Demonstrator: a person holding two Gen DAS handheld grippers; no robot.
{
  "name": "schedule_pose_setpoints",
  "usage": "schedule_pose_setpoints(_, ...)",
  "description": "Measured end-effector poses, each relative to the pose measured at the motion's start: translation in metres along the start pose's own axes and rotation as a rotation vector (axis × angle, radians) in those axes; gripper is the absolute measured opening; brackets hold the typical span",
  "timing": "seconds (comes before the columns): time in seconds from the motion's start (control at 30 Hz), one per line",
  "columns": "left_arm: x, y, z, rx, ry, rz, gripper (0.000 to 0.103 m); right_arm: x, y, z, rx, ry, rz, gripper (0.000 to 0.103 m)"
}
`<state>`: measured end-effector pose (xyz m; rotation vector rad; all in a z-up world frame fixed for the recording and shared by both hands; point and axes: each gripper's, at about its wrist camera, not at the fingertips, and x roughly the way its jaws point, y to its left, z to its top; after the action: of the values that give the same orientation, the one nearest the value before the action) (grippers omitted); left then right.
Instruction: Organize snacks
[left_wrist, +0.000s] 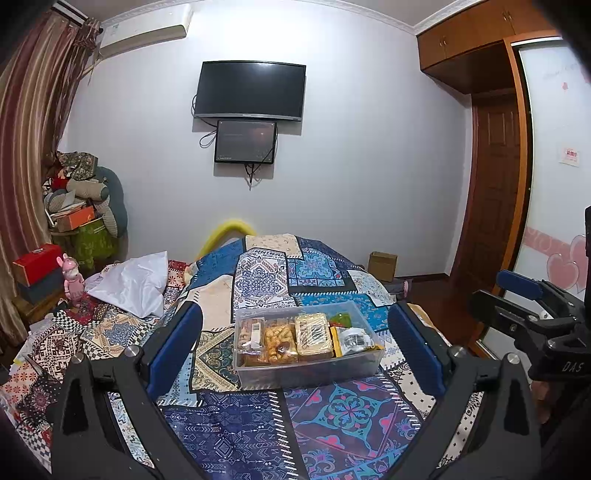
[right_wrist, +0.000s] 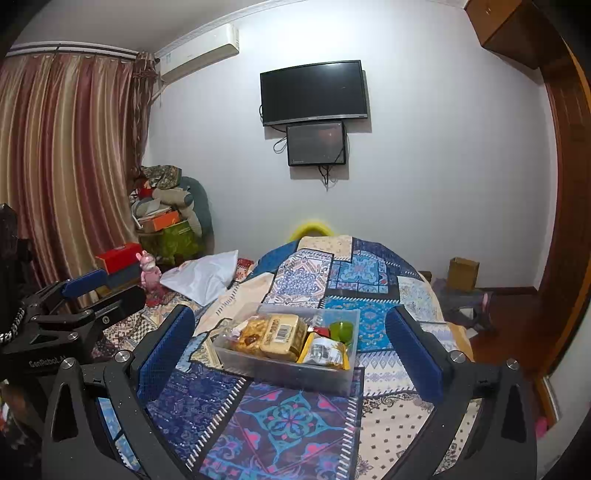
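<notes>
- The left tool (left_wrist: 295, 347) is hovering with its jaws standing wide apart, holding nothing, near the bin (left_wrist: 308, 373).
- The bin is sitting on the bed (left_wrist: 229, 424), with snacks (left_wrist: 291, 339) packed inside.
- The right tool (right_wrist: 291, 350) is likewise hovering wide apart and empty.
- Sorting looks nearly finished; next, probably, straightening packets or pulling back.

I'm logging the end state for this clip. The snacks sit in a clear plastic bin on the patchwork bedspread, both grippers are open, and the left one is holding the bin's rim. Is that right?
Not quite: the left gripper holds nothing. The left wrist view shows its fingers spread wide, apart from the clear plastic bin, which rests alone on the patchwork bedspread. The snacks are inside, and the right gripper is open too.
</notes>
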<state>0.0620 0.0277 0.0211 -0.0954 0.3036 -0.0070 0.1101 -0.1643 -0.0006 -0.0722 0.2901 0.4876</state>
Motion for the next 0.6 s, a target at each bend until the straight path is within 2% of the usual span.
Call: schedule_pose_setpoints(0.6,0.0071,0.0025,-0.0066,-0.011,0.008,-0.018,0.102,0.007,-0.0019,-0.0029,0.005,0.017,0.006,0.103)
